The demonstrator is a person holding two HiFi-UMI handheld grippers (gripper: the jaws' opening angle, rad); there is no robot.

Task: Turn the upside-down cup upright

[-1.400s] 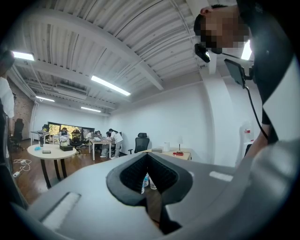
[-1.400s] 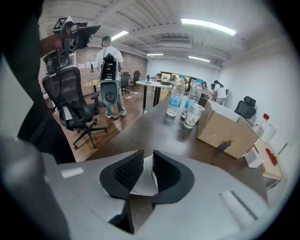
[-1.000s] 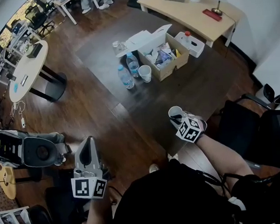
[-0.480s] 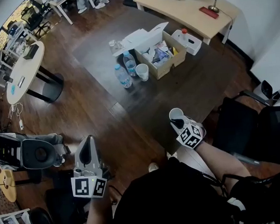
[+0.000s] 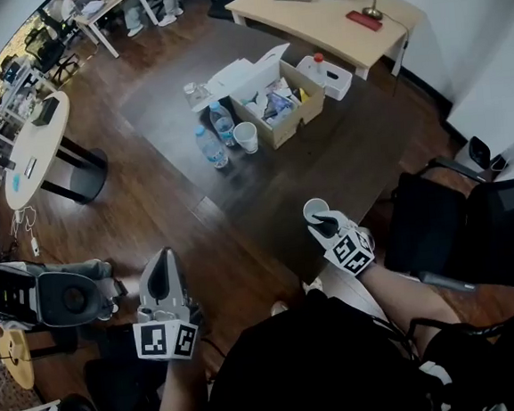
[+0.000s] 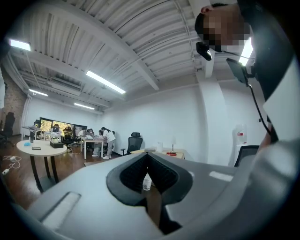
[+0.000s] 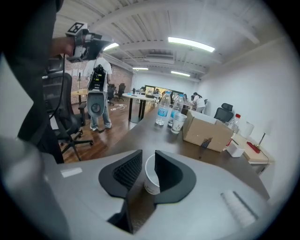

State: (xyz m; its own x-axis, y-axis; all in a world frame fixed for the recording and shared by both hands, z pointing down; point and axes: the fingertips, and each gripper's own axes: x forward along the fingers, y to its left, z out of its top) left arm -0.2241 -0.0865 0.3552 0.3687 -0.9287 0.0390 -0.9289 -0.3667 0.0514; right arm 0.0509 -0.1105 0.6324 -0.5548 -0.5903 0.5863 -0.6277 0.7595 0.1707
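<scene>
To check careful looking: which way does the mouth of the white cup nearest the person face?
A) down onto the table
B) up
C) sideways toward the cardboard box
B: the head view looks down into the cup's open round mouth.

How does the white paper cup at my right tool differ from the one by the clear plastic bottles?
Place: the white paper cup at the right tool stands near the dark table's front edge; the cup by the bottles stands farther back. State: the first sits between jaws that have just been opening; the second stands free. Both are upright.
</scene>
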